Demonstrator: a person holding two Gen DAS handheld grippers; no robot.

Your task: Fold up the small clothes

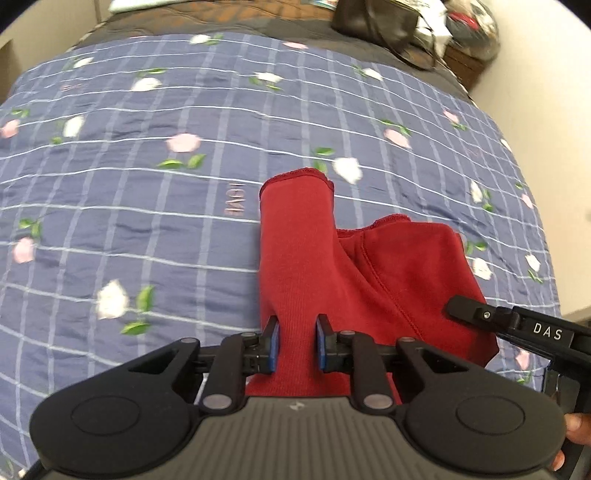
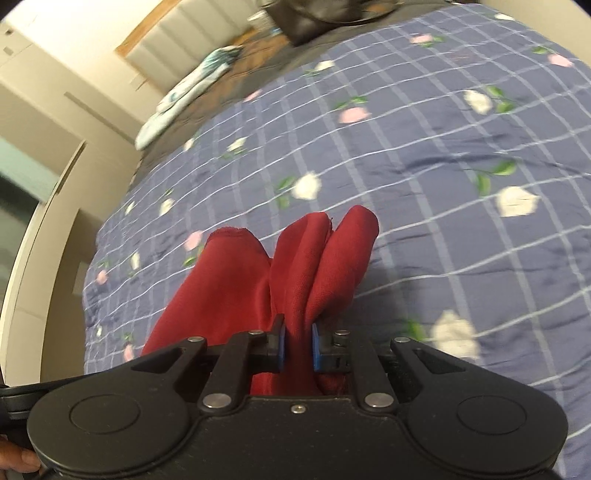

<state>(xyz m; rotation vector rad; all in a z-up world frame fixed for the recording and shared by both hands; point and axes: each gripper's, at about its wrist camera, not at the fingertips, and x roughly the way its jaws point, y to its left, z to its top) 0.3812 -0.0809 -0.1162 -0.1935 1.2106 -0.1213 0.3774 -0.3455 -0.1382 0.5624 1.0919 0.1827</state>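
Observation:
A small dark red garment (image 1: pixel 332 273) hangs over a blue checked bedspread with flowers (image 1: pixel 147 166). My left gripper (image 1: pixel 297 345) is shut on one edge of it, and a sleeve or leg with a stitched hem points away from me. My right gripper (image 2: pixel 298 345) is shut on a bunched fold of the same red garment (image 2: pixel 295 266), whose lobes droop forward above the bedspread (image 2: pixel 443 166). The right gripper's black body (image 1: pixel 517 325) shows at the right of the left wrist view, beside the cloth.
A dark bag (image 1: pixel 376 18) and a heap of things (image 1: pixel 469 26) lie at the bed's far end. A light patterned cloth (image 2: pixel 184 96) lies near the headboard (image 2: pixel 184 40). The bed's edge and a pale wall (image 2: pixel 44 258) are at the left. A hand (image 1: pixel 576 428) holds the right gripper.

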